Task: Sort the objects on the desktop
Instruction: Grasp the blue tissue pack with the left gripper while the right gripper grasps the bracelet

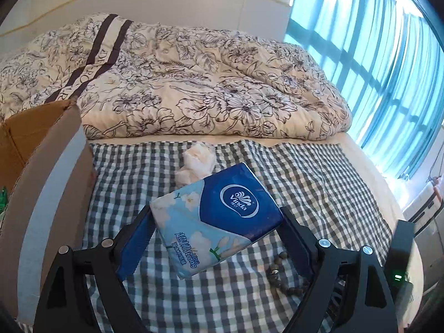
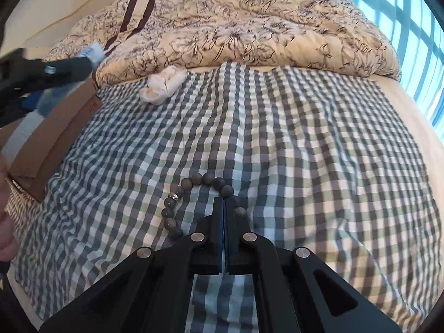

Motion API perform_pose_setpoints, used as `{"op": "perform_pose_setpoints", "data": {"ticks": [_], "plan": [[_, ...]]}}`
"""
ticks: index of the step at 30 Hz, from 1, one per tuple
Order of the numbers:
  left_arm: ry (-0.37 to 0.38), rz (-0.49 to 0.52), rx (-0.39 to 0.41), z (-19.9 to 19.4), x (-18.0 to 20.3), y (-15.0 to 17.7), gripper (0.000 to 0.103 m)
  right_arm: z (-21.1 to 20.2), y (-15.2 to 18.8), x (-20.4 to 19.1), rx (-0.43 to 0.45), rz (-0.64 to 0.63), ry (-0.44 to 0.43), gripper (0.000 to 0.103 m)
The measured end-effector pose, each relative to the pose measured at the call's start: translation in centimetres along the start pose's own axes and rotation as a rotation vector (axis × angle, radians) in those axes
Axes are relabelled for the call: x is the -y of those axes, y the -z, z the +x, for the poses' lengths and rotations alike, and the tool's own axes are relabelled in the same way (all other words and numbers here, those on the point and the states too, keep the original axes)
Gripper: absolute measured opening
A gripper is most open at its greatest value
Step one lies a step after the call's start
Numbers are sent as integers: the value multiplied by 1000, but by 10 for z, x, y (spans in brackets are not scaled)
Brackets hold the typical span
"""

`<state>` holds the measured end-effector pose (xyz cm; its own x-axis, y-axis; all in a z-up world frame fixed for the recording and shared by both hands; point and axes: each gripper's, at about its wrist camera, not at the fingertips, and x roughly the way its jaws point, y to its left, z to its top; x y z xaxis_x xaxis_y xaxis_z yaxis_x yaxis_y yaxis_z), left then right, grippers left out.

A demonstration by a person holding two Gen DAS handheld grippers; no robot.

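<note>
L wrist view: left gripper [image 1: 216, 231] was spread wide w/ both pads clamped on a blue tissue pack [image 1: 219, 219], pack lifted clear of the checked cloth [image 1: 319, 177]. Cardboard box [image 1: 36, 149] stood at left, crumpled tissue [image 1: 197, 163] lay beyond the pack, bead bracelet [image 1: 280, 276] on cloth by the right finger.

R wrist view: right gripper [image 2: 223, 202] had pads pressed together, tips at the bead bracelet [image 2: 194, 202]; couldn't tell if cord was actually caught. Crumpled tissue [image 2: 163, 86] lay well apart, near the floral duvet [image 2: 249, 27].
</note>
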<state>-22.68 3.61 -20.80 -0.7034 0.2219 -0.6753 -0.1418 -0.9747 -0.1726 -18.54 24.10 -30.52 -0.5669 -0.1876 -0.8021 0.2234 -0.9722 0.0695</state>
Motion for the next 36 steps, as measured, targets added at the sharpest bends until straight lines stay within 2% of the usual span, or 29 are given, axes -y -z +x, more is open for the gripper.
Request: {"op": "perform_pose_setpoints", "data": {"ticks": [5, 9, 11, 12, 13, 14, 15, 16, 18, 19, 20, 22, 23, 28, 36], "plan": [[-2, -22, -5, 2, -11, 2, 89, 21, -1, -1, -17, -35, 53, 0], [-3, -32, -8, 3, -18, 4, 89, 13, -2, -3, 31, -27, 63, 3], [-5, -33, -12, 3, -21, 5, 89, 4, -3, -3, 71, -20, 72, 9], [-5, -35, -15, 4, -22, 7, 89, 2, -3, -3, 85, -20, 85, 24], [-5, -38, -20, 4, -22, 8, 89, 0, -2, -3, 92, -22, 94, 46], [-4, -42, -22, 5, -23, 9, 89, 2, -1, -2, 86, -24, 102, 55], [-3, -44, -23, 4, -23, 9, 89, 9, 0, 0, 49, -25, 87, 59], [-2, -45, -23, 4, -22, 10, 89, 16, 1, 2, 10, -23, 70, 57], [-1, -44, -23, 2, -22, 10, 89, 19, 4, 1, 9, -33, 79, 53], [-2, -43, -22, 0, -23, 10, 89, 20, 5, 0, 5, -40, 92, 42], [-2, -43, -21, -1, -23, 10, 89, 19, 5, 0, 2, -40, 97, 37], [-2, -44, -18, -5, -24, 9, 89, 14, 4, 4, 3, -19, 84, 16], [-2, -47, -13, -8, -24, 9, 89, 12, 4, 4, -3, -23, 85, 11], [2, -44, 7, -27, -22, 5, 89, 3, 4, 1, -8, -29, 75, 11], [-6, -35, 52, -70, -19, -1, 89, -43, 3, -6, 73, -30, 74, 11]]}}
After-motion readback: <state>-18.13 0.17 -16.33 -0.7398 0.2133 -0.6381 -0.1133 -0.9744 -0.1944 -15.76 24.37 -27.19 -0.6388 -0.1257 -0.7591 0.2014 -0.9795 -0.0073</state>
